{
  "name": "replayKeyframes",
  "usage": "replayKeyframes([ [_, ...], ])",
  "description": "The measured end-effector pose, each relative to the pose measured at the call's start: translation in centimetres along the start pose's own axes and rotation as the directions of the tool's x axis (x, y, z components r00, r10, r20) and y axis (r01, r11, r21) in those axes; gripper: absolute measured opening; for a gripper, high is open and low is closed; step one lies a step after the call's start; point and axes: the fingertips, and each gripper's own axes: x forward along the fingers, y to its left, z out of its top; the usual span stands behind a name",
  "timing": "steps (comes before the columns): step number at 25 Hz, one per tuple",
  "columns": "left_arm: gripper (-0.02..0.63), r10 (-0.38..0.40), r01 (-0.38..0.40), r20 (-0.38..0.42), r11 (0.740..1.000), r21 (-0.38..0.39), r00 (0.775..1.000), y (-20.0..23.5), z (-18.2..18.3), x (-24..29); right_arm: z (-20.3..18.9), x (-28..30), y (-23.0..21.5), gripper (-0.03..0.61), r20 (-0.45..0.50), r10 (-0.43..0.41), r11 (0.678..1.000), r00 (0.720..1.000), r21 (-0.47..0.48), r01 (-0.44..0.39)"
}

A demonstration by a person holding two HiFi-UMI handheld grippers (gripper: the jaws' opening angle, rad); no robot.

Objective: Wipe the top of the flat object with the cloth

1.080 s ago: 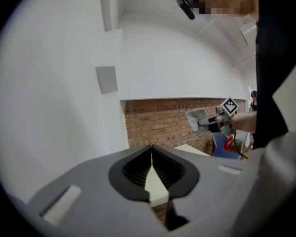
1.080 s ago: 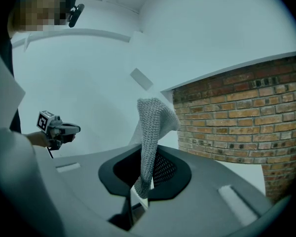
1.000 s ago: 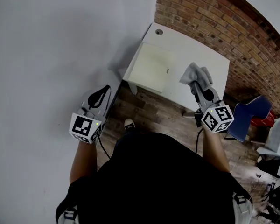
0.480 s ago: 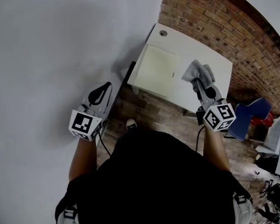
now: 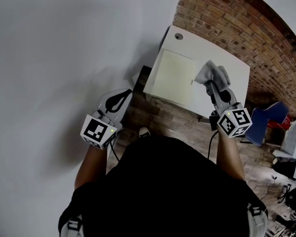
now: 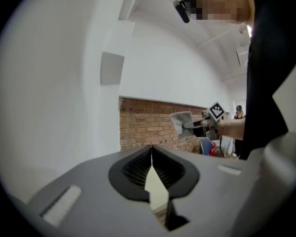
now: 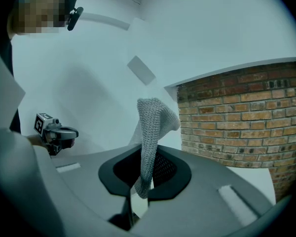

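Observation:
A pale yellow flat board [image 5: 174, 78] lies on a small white table [image 5: 232, 68] against the brick wall. My right gripper [image 5: 210, 86] is shut on a grey knitted cloth [image 5: 213, 74] and holds it in the air over the table, just right of the board. In the right gripper view the cloth [image 7: 151, 132] stands up from between the jaws. My left gripper [image 5: 119, 99] hangs shut and empty, left of the table, near the white wall. The left gripper view shows its jaws [image 6: 151, 158] pressed together, with the right gripper [image 6: 207, 124] and cloth [image 6: 182, 121] beyond.
A brick wall [image 5: 246, 28] runs behind the table and a white wall [image 5: 64, 58] fills the left. The floor [image 5: 158, 115] is wood planks. A blue chair [image 5: 266, 120] and clutter stand at the right. A round hole [image 5: 178, 36] sits in the table's far corner.
The view has shifted toward the table. My right gripper with the cloth has come nearer the board; my left gripper has moved slightly right.

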Motion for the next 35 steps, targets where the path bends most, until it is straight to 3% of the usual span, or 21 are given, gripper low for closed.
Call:
replayKeyframes([
  [6,0.003,-0.038,0.038,-0.005,0.998,0.046,0.999,0.8,-0.6,-0.1,-0.1,0.7,2.2,0.012,0.01,-0.02,1.0,1.0,0.004,0.02],
  [16,0.003,-0.139,0.139,0.002,0.989,0.045,0.99,-0.5,-0.4,0.4,0.4,-0.8,3.2,0.012,0.034,-0.071,0.997,0.997,0.01,0.07],
  [28,0.003,-0.175,0.174,0.003,0.982,0.079,0.985,-1.4,0.9,2.1,-0.1,-1.7,1.5,0.012,0.042,-0.089,0.995,0.995,0.045,0.087],
  [35,0.003,-0.145,0.144,0.013,0.988,0.054,0.989,-0.7,1.2,5.1,0.3,-0.2,-1.4,0.012,0.027,-0.056,0.998,0.998,0.034,0.055],
])
